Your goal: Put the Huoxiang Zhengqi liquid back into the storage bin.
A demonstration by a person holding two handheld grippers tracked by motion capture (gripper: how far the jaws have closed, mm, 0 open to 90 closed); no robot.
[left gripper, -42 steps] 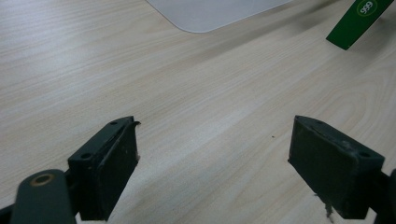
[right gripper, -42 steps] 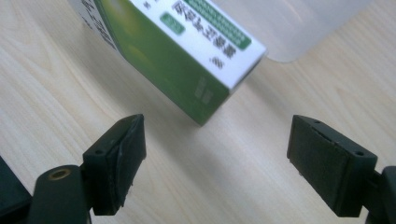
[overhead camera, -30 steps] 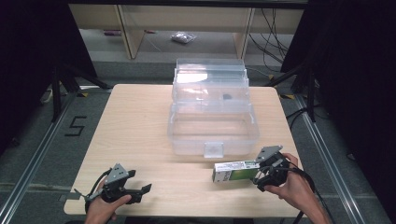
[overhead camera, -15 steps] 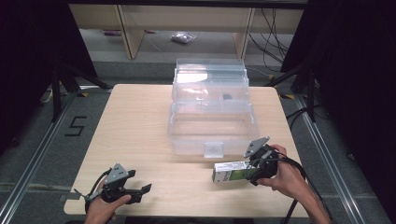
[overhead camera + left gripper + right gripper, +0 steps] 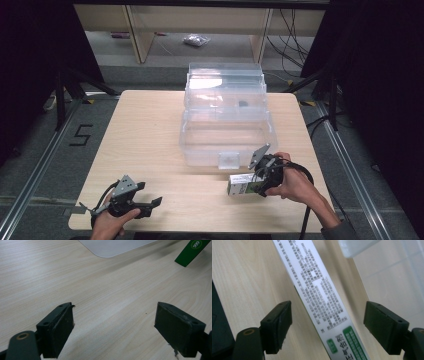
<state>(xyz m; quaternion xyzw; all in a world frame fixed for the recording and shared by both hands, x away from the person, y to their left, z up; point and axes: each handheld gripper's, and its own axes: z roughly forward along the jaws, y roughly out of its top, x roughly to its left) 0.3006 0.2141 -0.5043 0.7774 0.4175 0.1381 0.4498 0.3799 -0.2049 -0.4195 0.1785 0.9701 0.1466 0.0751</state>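
The right tongs (image 5: 328, 320), just closing yet still wide, straddle the ungrasped white-and-green printed carton (image 5: 317, 290) on the table (image 5: 150, 130); the left tongs (image 5: 113, 325) gape empty, the clear plastic lidded bin (image 5: 225, 130) awaiting.

From above we look forward and down on the table (image 5: 150, 130), while each gripper camera peers closely along its own jaws at that tabletop.

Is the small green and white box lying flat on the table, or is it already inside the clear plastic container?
It is out, lying flat on the table. The box rests on the wood in front of the clear container, between the open right tongs.
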